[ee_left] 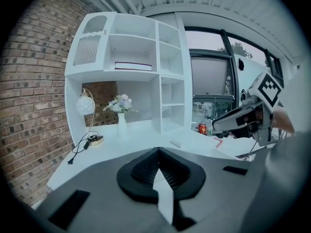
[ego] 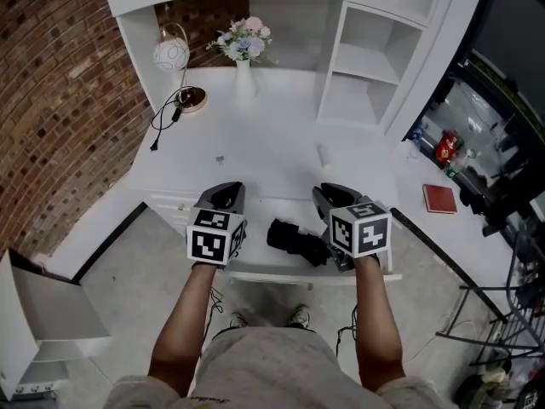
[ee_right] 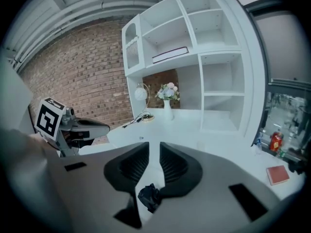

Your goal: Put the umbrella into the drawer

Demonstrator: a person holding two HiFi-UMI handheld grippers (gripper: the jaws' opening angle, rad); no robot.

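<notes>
The person's two forearms [ego: 192, 322] reach forward from the near edge of the head view, each hand holding one gripper over the near edge of the white desk [ego: 255, 143].

Left gripper [ego: 226, 196]: its own view shows the jaws [ee_left: 156, 152] pressed together at the tips, with nothing between them. It hangs above the left part of the open drawer [ego: 289, 273].

Right gripper [ego: 334, 196]: its own view shows the jaws [ee_right: 151, 147] standing slightly apart, with a narrow gap between the pads and nothing held. A dark fold of the umbrella [ee_right: 148, 197] shows below, through the near end of that gap.

Umbrella [ego: 296, 239]: black, folded, lying in the open drawer between the two grippers, just left of the right gripper and nearer the person than the desk edge. Neither gripper grips it.

On the desk:
- Far left: a lamp [ego: 173, 58] with a round white shade, its black cable [ego: 162, 122] trailing toward the near left.
- Far centre: a white vase of flowers [ego: 244, 45].
- Right: a red book [ego: 440, 198], lying flat, well apart from the grippers.

A white shelf unit [ego: 375, 58] stands at the far right of the desk. A brick wall [ego: 60, 100] lies to the left.
</notes>
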